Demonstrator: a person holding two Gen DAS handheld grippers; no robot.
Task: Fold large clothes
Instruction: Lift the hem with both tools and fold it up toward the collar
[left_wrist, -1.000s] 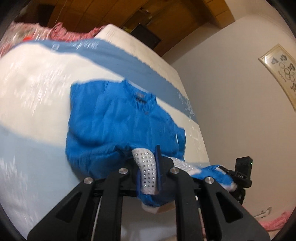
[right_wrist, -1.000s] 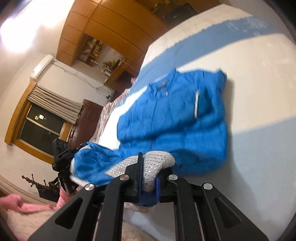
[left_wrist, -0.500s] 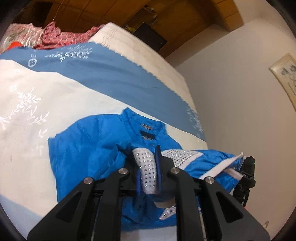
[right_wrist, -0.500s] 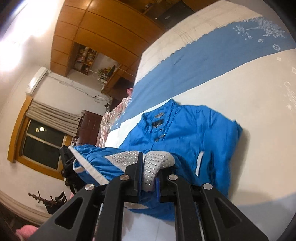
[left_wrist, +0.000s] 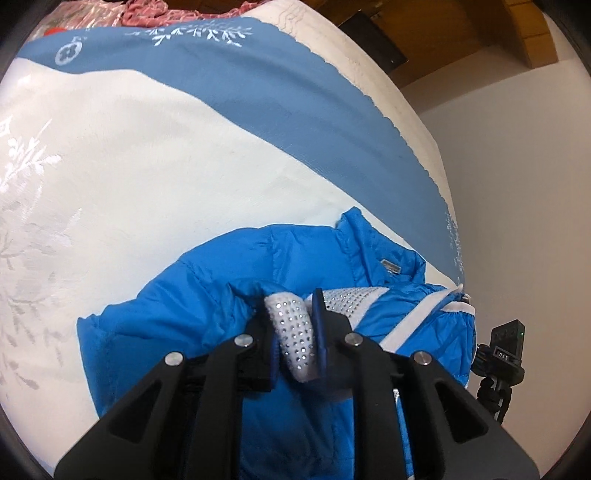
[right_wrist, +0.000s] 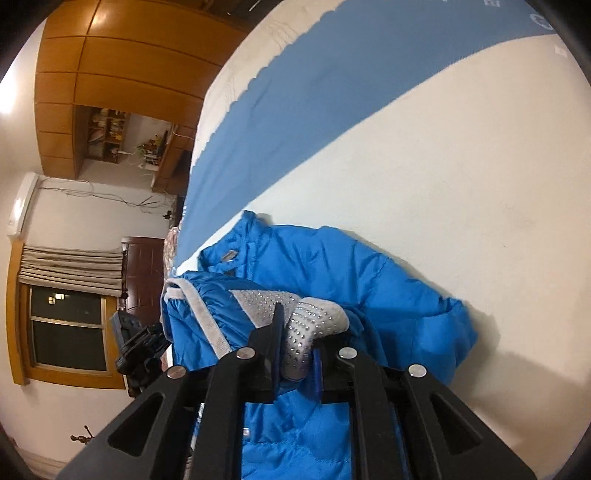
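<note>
White-and-blue bedspread (left_wrist: 155, 177) carried the blue puffer jacket (left_wrist: 207, 295), hem half doubled toward the collar (left_wrist: 373, 251), probably mid-fold. Left gripper (left_wrist: 295, 332) and right gripper (right_wrist: 299, 332) each pinched a studded grey panel (right_wrist: 314, 317), jaws narrow but just easing open. Nothing blocked; pink bedding (left_wrist: 155, 9) lay well apart.

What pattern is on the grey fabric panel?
Rows of small silvery studs on the grey fabric panel, clearest in the right wrist view.
</note>
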